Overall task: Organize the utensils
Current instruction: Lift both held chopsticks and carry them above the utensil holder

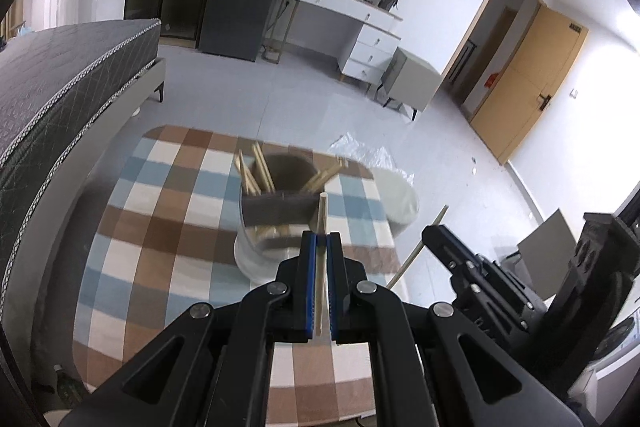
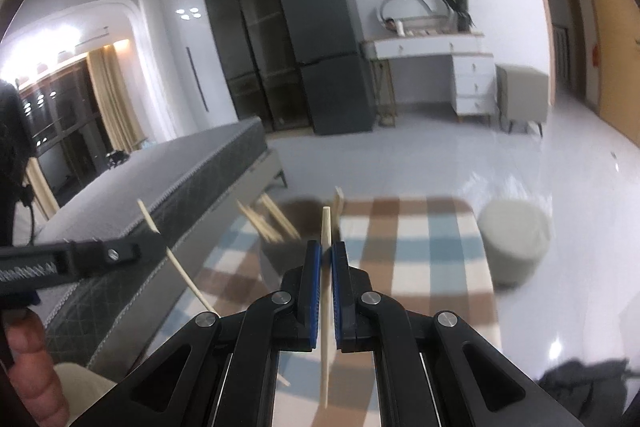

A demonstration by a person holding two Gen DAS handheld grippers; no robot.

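— Left gripper [image 1: 321, 235]: clamped on one chopstick [image 1: 320, 267], blue pads [image 1: 308, 279] pinching it along its length, tip poking out toward 12 o'clock.

— And right gripper [image 2: 325, 247]?

— Same story: clenched on a second chopstick [image 2: 325, 307], running straight up between the pads, tip past the fingertips at 12 o'clock, tail end hanging below the jaws at 6 o'clock.

— Holder?

— Brown-banded cup [image 1: 276, 215] on the checked tablecloth [image 1: 160, 227], just beyond the left gripper's tip, around 11 o'clock from it. Several more chopsticks [image 1: 256, 173] standing in it, leaning out toward 10 and 2 o'clock. Blurred in the right wrist view, sitting at about 11 o'clock of that gripper's tip.

— Held chopstick touching the cup?

— Tip overlapping the cup's near rim in the left view; contact or not, cannot tell.

— Anything else around?

— Pale round stool [image 1: 400, 203] at 2 o'clock off the table's far edge, crumpled clear plastic [image 1: 360, 151] on the floor behind it. Grey mattress [image 1: 60, 87] at 9 o'clock. Dark fridge [image 2: 328, 59] and white desk [image 2: 436, 47] against the far wall at 12 o'clock. Right gripper visible at 3 o'clock in the left view, its chopstick slanting up.
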